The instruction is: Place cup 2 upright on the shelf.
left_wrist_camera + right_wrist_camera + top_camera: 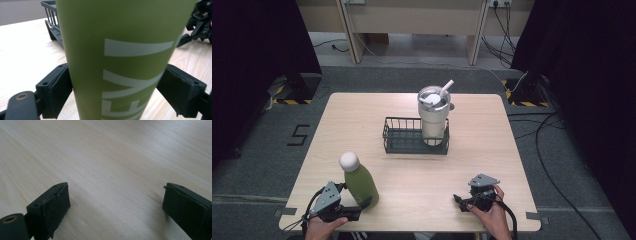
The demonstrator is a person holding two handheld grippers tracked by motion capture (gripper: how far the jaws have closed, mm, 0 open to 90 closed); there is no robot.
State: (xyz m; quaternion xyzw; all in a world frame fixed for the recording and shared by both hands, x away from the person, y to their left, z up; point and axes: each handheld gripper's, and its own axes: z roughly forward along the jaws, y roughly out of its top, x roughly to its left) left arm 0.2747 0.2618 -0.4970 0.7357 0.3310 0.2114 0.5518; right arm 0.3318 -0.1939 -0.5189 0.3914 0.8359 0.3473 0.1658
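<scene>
A green bottle (360, 184) with a white round cap stands tilted at the table's front left. My left gripper (362, 206) is shut on its lower body. In the left gripper view the green bottle (120, 50) with white lettering sits between both black pads (58, 92), which press its sides. My right gripper (458, 200) rests at the front right on the table, held by a hand; in the right gripper view my right gripper (116, 202) stands open over bare wood with nothing between its jaws.
A black wire basket (402, 145) stands at the table's middle, with a cream tumbler (433, 117) with lid and straw in its right end. The basket's corner (53, 22) also shows beyond the bottle. Cables lie on the floor at the right.
</scene>
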